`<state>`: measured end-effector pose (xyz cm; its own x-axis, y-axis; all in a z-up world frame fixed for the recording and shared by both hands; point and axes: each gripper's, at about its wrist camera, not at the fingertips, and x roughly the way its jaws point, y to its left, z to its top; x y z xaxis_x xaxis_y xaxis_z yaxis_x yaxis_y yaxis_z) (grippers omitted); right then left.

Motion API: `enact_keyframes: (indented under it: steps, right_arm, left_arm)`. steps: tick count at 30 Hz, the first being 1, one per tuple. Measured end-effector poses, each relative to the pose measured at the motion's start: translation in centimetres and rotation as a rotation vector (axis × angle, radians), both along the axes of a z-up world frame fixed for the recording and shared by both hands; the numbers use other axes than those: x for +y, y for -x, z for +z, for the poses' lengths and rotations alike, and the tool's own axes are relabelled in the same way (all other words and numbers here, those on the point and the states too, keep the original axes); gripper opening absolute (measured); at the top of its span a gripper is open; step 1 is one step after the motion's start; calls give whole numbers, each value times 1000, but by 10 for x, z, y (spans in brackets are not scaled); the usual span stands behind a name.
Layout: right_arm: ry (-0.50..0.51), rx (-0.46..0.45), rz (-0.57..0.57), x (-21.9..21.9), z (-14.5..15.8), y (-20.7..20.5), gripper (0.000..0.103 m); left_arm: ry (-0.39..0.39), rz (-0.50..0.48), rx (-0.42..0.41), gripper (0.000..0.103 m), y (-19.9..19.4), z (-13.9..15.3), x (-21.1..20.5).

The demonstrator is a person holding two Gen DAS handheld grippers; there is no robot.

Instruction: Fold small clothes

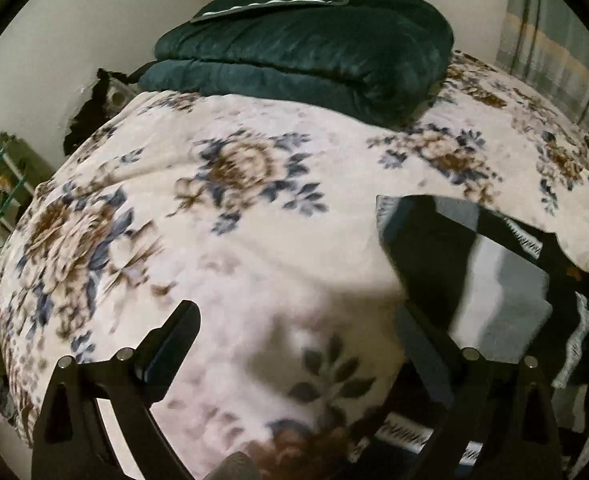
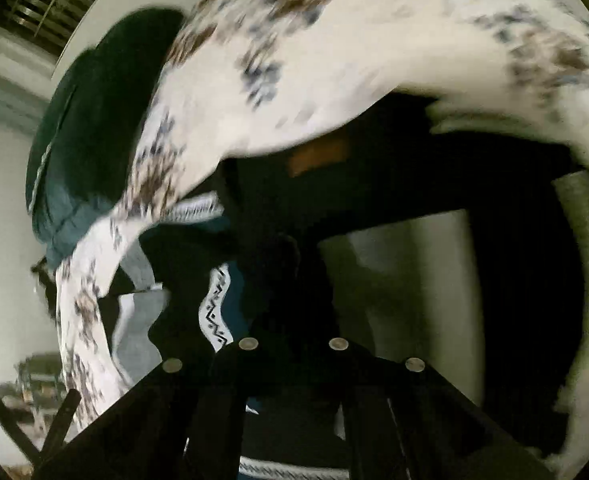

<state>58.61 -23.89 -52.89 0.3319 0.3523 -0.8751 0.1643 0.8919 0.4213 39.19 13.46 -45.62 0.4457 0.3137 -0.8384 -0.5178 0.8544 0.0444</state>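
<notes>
Two hand-held grippers are at work over a bed. The left hand-held gripper (image 1: 298,336) fills the bottom of the left wrist view with its fingers spread wide: one finger (image 1: 170,344) stands at lower left over bare blanket, the other (image 1: 426,344) at lower right, blurred against dark cloth. Nothing lies between them.

The right hand-held gripper (image 2: 290,264) rises from the bottom centre of the right wrist view, its fingers drawn close together and lost in black fabric; whether they pinch that fabric I cannot tell.

The garment (image 1: 486,264), black with grey blocks and a white zigzag-patterned trim, sits at the right of the left wrist view, its long axis running from the centre right down toward the lower right edge. In the right wrist view it (image 2: 214,312) spreads over the lower and middle frame, much blurred, with a trim band running roughly up and down at lower centre.

Under it lies the floral blanket (image 1: 254,240). A folded dark green quilt (image 1: 306,52) rests at the top centre of the left wrist view, well apart from the garment.
</notes>
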Motion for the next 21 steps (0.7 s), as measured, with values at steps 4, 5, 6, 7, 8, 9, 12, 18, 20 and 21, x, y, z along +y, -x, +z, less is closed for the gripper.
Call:
enact_keyframes:
  steps: [4,5,6,7,8,9,12,18,20,21]
  right_arm:
    - [97,52,-74,-56,9,6,5]
    - [109,63,-86,-65,6,6,5]
    - [124,90,-108,-83,0,6,5]
    - [129,109,-120,-92,-5,7,5]
    - [131,135,-127,-104,-13,5,5]
    - [146,148,-135,-110,-18,4,5]
    - [202,154,-150,-122,-29,-1,5]
    - [259,176,-162,-129,-34,-7,19]
    - [227,144,-200,-128,-16,5,39]
    - [195,114,-226,-128,-4,17,40]
  left_arm:
    - [50,-90,-15,99,-36,-2,-13]
    - [57,-105,-12,100,-46,-4,-18]
    - [64,-121,-9,100,-55,-7,-22]
    - [73,-146,-3,99,-67,-12,-28]
    - [70,-169,7,99,-79,-17,-34]
    - [62,-189,18,100,-89,-23,-40]
    - [30,-246,68,100,-118,-42,-54]
    - [27,-283,107,99,-119,-44,-53]
    - [83,-278,78,99,-98,-31,-51]
    - [112,-270,69,99,-89,-26,-50]
